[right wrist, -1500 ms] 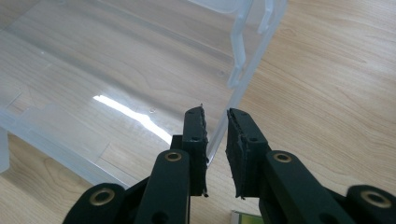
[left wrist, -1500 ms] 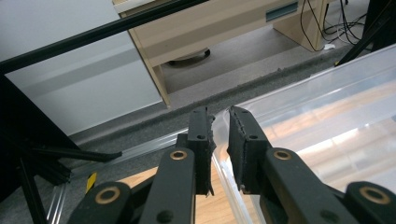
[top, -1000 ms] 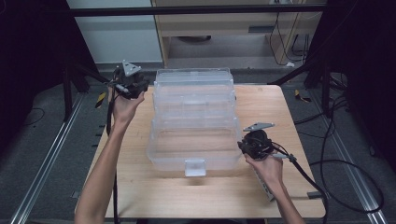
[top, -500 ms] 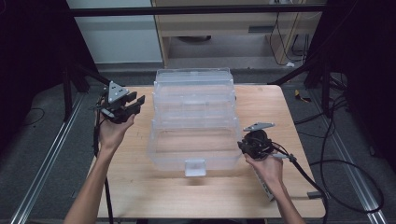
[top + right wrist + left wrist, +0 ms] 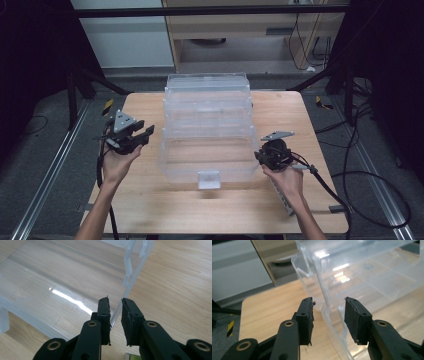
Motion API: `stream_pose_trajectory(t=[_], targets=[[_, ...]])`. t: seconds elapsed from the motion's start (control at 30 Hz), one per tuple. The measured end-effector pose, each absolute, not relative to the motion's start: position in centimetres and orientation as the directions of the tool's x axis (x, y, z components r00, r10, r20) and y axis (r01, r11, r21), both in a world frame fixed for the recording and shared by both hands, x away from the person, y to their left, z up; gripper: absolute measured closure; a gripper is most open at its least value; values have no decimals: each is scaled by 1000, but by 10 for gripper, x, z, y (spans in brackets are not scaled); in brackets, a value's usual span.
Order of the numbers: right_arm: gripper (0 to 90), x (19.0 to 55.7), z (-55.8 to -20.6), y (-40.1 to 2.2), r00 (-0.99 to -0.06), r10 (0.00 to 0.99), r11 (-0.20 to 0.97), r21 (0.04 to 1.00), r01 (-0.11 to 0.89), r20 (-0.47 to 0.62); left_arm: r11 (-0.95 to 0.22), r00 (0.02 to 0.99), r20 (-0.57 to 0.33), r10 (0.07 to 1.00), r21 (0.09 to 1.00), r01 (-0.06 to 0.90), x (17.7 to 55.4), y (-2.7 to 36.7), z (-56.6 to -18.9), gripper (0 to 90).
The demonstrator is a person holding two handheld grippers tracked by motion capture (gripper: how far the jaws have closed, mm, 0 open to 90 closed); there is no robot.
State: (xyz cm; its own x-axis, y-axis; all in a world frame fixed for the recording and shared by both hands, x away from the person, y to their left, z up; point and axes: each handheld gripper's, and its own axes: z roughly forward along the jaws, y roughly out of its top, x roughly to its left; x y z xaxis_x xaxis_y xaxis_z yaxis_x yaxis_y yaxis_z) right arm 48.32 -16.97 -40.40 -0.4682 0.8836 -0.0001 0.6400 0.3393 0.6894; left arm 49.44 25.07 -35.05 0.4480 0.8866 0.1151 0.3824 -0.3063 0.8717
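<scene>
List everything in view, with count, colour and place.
Storage box: one, clear plastic, tiered trays spread open, middle of the table.
Latch: one, whitish, on the box's near wall.
Table: one, light wood.
Cabinet: one, beige, beyond the table.
Left gripper: one, black, jaws open and just widened, astride the box's left edge without pressing it.
Right gripper: one, black, jaws around the box's right wall edge.

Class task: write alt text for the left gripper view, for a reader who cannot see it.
Two black jaws of the left gripper stand apart, straddling the thin edge of a clear plastic container without pressing on it. The container sits on a light wooden table, its see-through walls catching bright reflections.
</scene>
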Motion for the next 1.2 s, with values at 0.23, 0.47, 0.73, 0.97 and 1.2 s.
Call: stream_pose_trajectory(t=[0.23, 0.47, 0.73, 0.97, 1.2], targets=[[770, 483, -404, -171, -471, 882, 335, 692, 639, 8, -295, 460, 75, 885, 855, 427, 485, 252, -381, 549], [770, 484, -404, -171, -472, 881, 335, 691, 641, 11, -292, 449, 59, 892, 832, 471, 480, 256, -396, 531], [767, 484, -405, -173, -473, 881, 325, 695, 642, 25, -310, 456, 57, 888, 807, 503, 471, 255, -400, 488], [758, 485, -404, -174, -483, 875, 328, 696, 639, 32, -328, 467, 65, 882, 796, 508, 471, 255, -404, 469], [679, 479, -391, -183, -481, 876, 313, 719, 620, 33, -322, 447, 75, 892, 798, 509, 472, 261, -405, 460]])
